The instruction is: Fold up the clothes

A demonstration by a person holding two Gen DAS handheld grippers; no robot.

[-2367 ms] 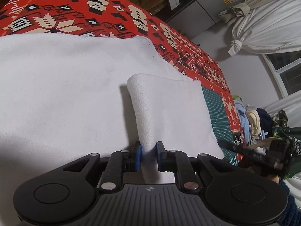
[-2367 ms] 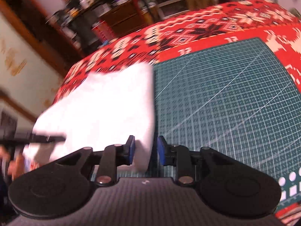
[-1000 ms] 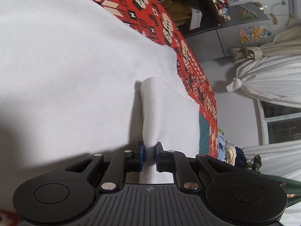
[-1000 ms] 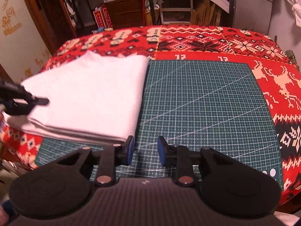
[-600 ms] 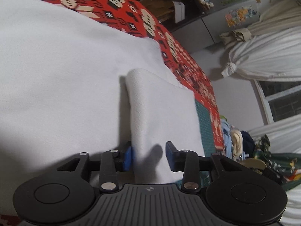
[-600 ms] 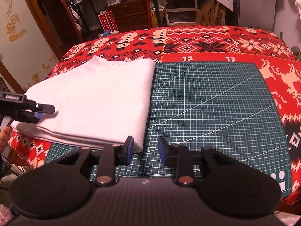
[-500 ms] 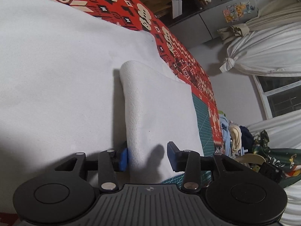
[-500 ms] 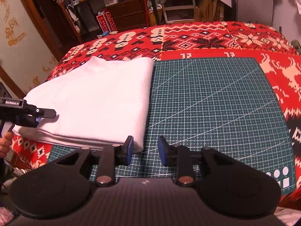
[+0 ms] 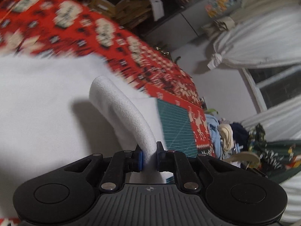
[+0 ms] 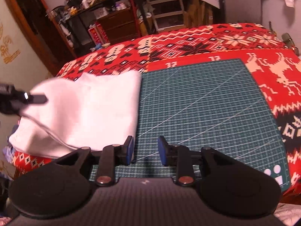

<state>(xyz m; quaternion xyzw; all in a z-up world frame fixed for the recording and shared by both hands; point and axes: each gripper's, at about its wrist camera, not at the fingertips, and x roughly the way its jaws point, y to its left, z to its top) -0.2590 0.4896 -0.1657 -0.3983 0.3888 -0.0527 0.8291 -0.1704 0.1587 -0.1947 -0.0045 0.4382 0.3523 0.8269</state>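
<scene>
White fleece garment (image 9: 120, 111) is pinched by the left gripper (image 9: 149, 157) alone; right gripper (image 10: 145, 148) hangs spread and empty; the unsupported fold may sag crooked.

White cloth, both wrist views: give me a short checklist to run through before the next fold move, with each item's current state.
1. Left tool shut on a raised fold of the cloth: ok.
2. Right tool open and empty: ok.
3. Right tool over the green mat, beside the cloth's edge, not on it: ok.
4. Cloth lying flat: not ok, one ridge lifted.
5. Layers in the left grip: cannot tell.
6. Mat bare beside the cloth: ok.
</scene>
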